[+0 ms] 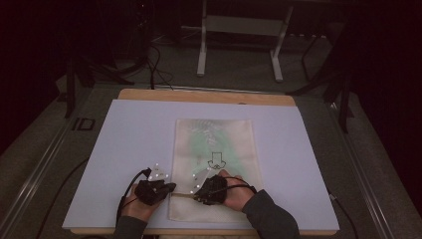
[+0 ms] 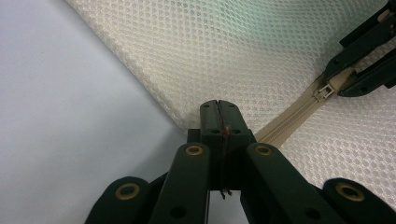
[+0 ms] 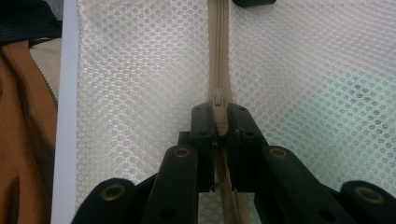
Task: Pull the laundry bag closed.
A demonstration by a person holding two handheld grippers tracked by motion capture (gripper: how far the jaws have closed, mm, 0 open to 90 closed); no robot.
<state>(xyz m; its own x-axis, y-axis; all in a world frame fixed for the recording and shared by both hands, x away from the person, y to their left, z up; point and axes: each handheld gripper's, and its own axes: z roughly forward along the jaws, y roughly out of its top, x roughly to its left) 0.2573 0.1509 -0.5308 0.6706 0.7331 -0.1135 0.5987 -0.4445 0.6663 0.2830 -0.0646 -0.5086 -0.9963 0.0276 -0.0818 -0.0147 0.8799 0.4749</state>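
1. The right gripper (image 3: 219, 122) has its jaws pinched tight on the beige zipper pull (image 3: 218, 108) of the cream mesh zip pouch (image 1: 214, 149).
2. The left gripper (image 2: 218, 112) is fully closed, clamping the pouch's corner edge beside the beige zipper tape (image 2: 285, 123).
3. The pouch lies flat at the middle of the pale lilac worktop (image 1: 124, 144), toward its near edge; the zipper runs across its near end.
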